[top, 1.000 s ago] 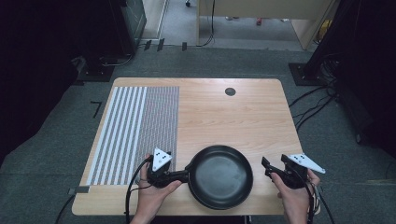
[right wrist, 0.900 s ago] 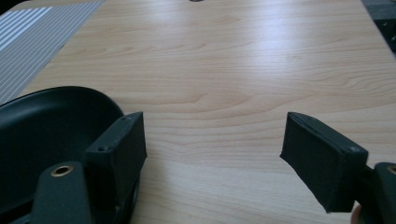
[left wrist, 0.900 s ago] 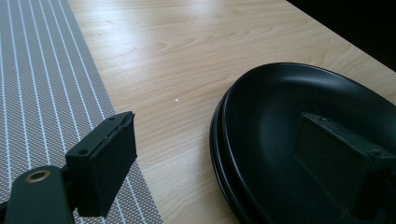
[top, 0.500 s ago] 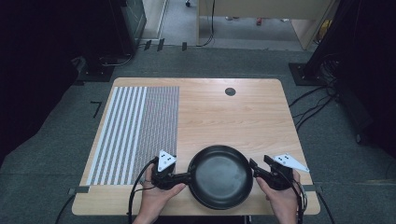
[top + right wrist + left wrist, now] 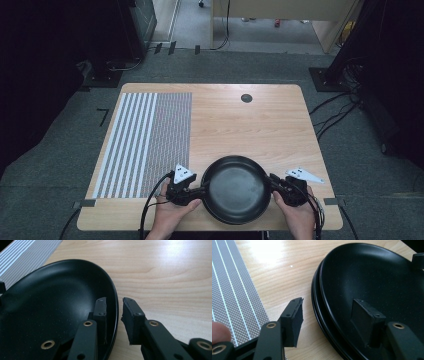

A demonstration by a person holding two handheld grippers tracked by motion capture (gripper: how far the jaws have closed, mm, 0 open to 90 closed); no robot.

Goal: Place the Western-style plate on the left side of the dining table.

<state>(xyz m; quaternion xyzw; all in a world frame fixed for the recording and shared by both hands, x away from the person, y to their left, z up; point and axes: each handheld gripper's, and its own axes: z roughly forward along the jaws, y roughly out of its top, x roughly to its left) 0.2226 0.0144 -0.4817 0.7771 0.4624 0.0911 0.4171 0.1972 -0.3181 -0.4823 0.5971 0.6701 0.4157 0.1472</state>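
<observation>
A round black dish (image 5: 235, 189) lies on the wooden table (image 5: 250, 130) near its front edge; in the left gripper view a second rim shows just under the dish (image 5: 372, 272), like a stacked pair. My left gripper (image 5: 202, 190) is at its left rim, open wide (image 5: 329, 306), one jaw over the wood and the other inside the dish. My right gripper (image 5: 274, 181) is at the right rim, open with a narrow gap (image 5: 115, 301). Its inner jaw rests inside the dish (image 5: 57, 302); a sliver of wood separates the outer jaw from the rim.
A grey and white striped mat (image 5: 145, 140) covers the table's left part, close to my left gripper. A small dark round hole (image 5: 246, 98) sits near the far edge. Bare wood stretches beyond the dish. Dark floor and cables surround the table.
My right gripper has moved left from beside the dish until its jaws straddle the right rim. The left gripper and the dish have stayed put.
</observation>
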